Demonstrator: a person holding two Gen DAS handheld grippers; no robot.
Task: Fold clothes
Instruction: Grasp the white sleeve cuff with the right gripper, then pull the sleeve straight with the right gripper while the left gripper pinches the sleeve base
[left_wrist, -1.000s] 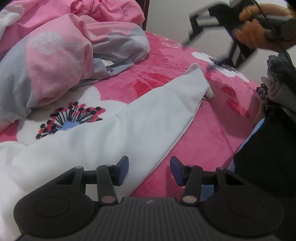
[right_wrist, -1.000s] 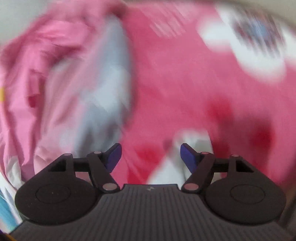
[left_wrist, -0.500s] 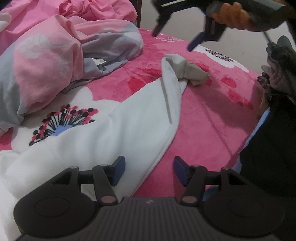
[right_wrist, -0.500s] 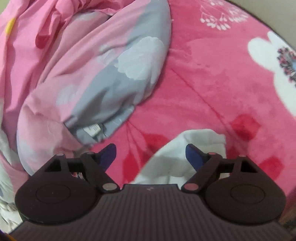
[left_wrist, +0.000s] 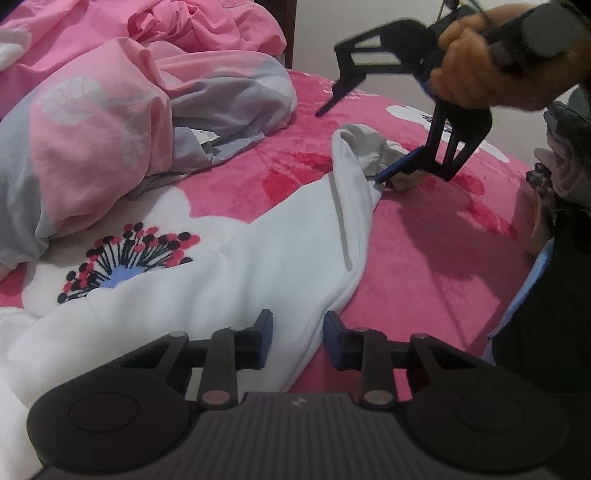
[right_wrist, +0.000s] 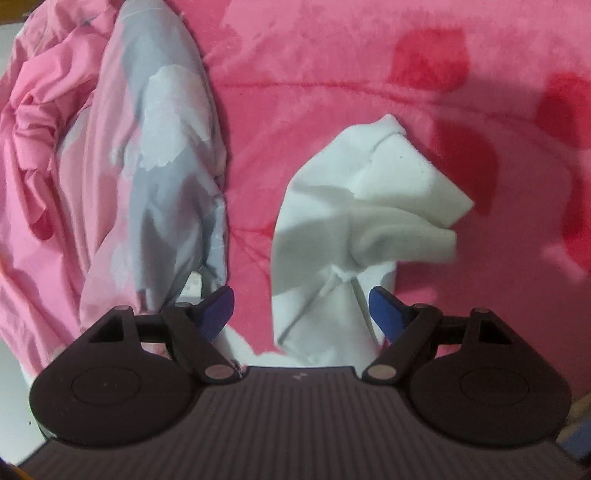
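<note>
White garment between parted jaws

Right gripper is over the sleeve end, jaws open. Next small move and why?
Probably lower the right gripper a little and close on the crumpled cuff of the white garment. Its jaws stand open with the cuff lying between and just ahead of them, not yet pinched. The left gripper, also open, straddles the garment's edge, so nothing is gripped yet.
</note>
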